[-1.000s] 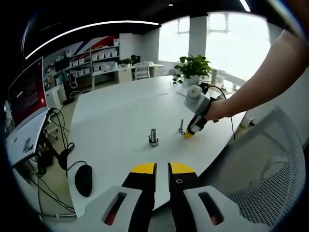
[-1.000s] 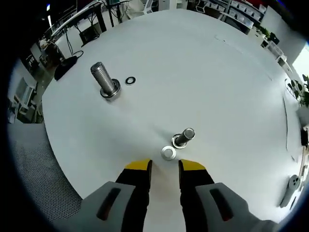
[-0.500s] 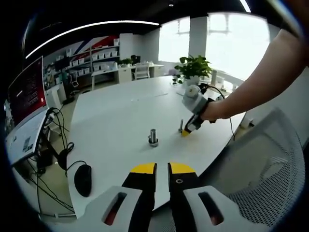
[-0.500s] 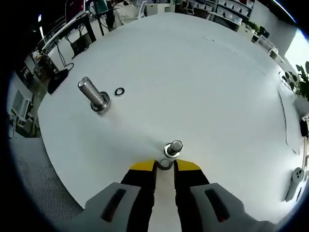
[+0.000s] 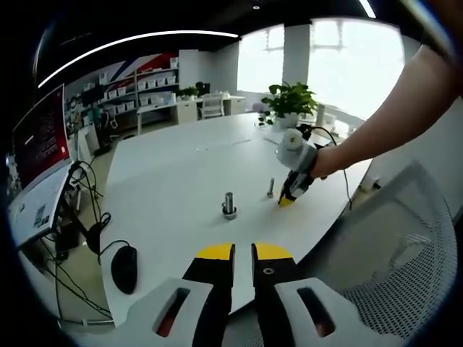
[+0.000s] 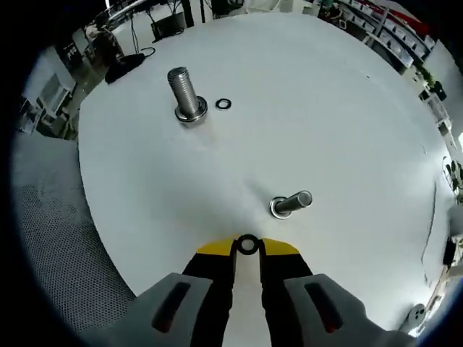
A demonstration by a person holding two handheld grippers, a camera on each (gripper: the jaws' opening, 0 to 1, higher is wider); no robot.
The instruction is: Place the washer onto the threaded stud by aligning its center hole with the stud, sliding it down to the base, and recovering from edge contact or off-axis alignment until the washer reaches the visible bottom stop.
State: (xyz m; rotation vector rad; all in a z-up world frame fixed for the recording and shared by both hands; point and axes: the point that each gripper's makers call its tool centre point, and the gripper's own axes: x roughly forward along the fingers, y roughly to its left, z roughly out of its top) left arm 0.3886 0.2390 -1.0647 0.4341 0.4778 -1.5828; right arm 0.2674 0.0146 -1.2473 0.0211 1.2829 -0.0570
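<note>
While right tongs [image 6: 247, 246] pinch the washer [image 6: 247, 244], left tongs [image 5: 243, 251] closed empty; off-axis descent could snag the stud [image 6: 291, 203].

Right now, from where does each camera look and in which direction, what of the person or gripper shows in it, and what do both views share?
Left gripper view: sits low at the near edge of the white table, facing across it toward the windows; own left gripper shut at bottom; the person's forearm holds the right gripper by the small stud.
Right gripper view: looks down on the table; own right gripper shut on the washer, short of the small stud.
Shared: table, small stud, large bolt.
</note>
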